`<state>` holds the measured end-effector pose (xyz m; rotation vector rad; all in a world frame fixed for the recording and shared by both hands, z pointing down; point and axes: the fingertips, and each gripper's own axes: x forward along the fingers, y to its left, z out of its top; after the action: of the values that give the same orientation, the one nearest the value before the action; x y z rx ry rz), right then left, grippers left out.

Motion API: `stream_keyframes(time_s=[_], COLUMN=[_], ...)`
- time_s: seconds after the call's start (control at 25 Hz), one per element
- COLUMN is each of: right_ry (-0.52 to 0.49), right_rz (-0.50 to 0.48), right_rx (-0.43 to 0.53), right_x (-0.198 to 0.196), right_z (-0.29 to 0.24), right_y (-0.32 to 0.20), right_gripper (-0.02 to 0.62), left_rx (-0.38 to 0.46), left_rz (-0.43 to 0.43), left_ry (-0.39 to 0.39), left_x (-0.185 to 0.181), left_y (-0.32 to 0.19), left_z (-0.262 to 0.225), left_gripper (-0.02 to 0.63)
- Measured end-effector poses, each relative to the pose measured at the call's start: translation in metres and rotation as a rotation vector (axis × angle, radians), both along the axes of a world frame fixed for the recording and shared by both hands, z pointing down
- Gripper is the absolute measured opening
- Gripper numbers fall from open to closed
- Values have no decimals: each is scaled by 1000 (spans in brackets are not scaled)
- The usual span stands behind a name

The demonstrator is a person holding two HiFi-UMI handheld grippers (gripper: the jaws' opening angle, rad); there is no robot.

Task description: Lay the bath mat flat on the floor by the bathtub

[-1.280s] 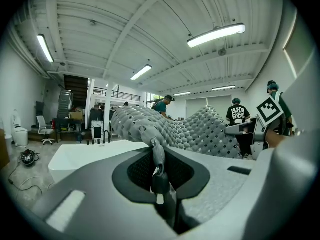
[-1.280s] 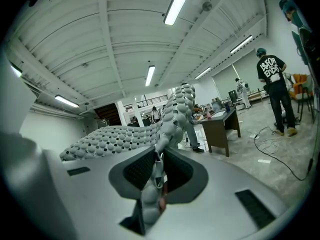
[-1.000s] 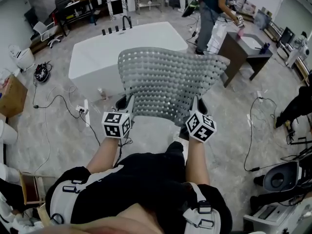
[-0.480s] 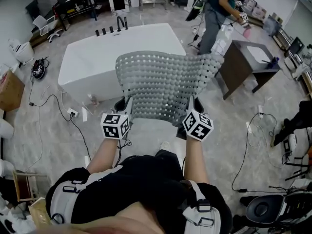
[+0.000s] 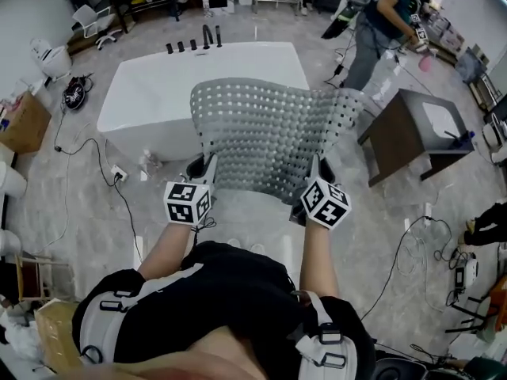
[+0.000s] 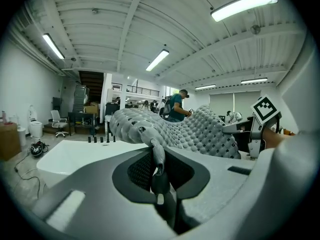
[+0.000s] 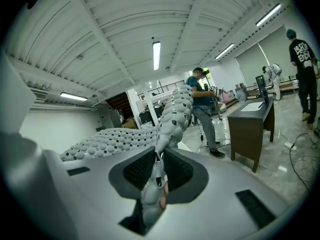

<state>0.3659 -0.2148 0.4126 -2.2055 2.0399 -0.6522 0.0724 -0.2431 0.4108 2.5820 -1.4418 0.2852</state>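
Camera layout: head view, two gripper views.
Head view looks steeply down; gripper views look closely along their jaws; all share the bath mat (image 5: 269, 133).

The floor (image 5: 79, 212) under me is grey, with a marbled pattern and a light shine. In front of me the white bathtub (image 5: 158, 93) stands directly on it, with black taps (image 5: 192, 43) at its far rim. A small bottle (image 5: 146, 162) stands on the floor just beside the tub's near left corner. Near it lies a white power strip (image 5: 119, 172), and a black cable (image 5: 125, 208) runs from there toward me. To the left I see a cardboard box (image 5: 24, 125) and a round black device (image 5: 73, 95). To the right stands a dark brown cabinet (image 5: 396, 145) with a white top, and more cables (image 5: 412, 248) lie looped nearby. Beyond it a person (image 5: 380, 22) stands.
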Motion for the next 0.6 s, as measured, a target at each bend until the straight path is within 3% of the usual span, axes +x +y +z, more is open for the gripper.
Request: stream_keyframes(time_s=[0.6], right_ry=[-39], right_rz=[-82], right_rx=[-115], right_x=[18], right_z=[58], right_y=[-106], right_gripper=[57], left_rx=[-116], left_rz=[-51], left_ry=[-45], left_x=[19], left_y=[-86], left_z=[48], left_gripper=[42])
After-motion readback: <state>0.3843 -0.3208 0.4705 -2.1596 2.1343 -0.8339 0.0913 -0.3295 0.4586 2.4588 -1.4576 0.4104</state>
